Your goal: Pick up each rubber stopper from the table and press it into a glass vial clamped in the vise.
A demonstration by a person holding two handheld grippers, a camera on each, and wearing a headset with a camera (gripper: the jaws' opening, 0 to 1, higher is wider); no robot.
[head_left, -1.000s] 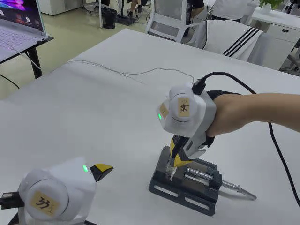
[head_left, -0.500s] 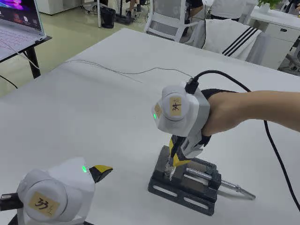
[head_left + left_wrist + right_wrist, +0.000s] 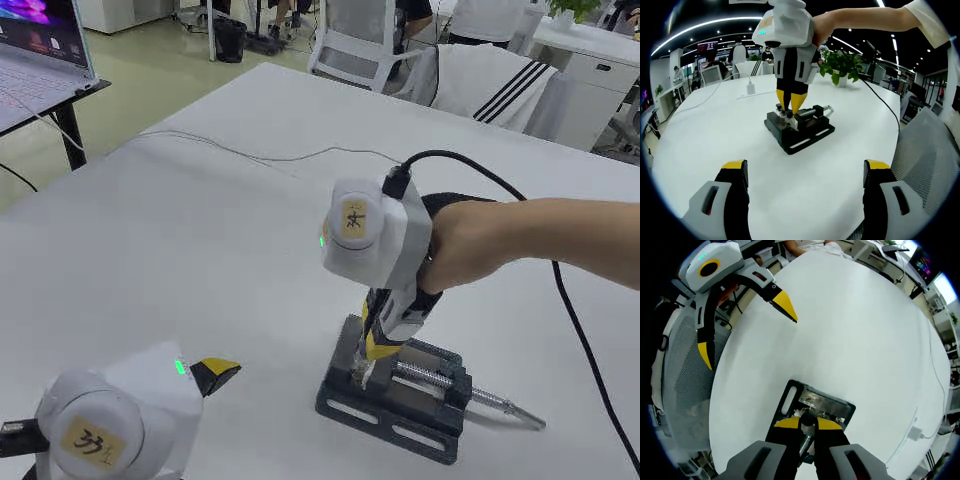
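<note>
Black rubber stopper [image 3: 807, 417] tight between the tips of the right hand-held gripper [image 3: 808, 423], just above the vise [image 3: 799, 392]

Black vise [image 3: 385, 420] on white table [image 3: 200, 230]; right gripper [image 3: 368, 368] white, tips yellow; dark stopper [image 3: 807, 417].

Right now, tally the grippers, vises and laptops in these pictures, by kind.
Grippers: 2 (left gripper, right gripper)
Vise: 1
Laptop: 1
Total: 4
</note>
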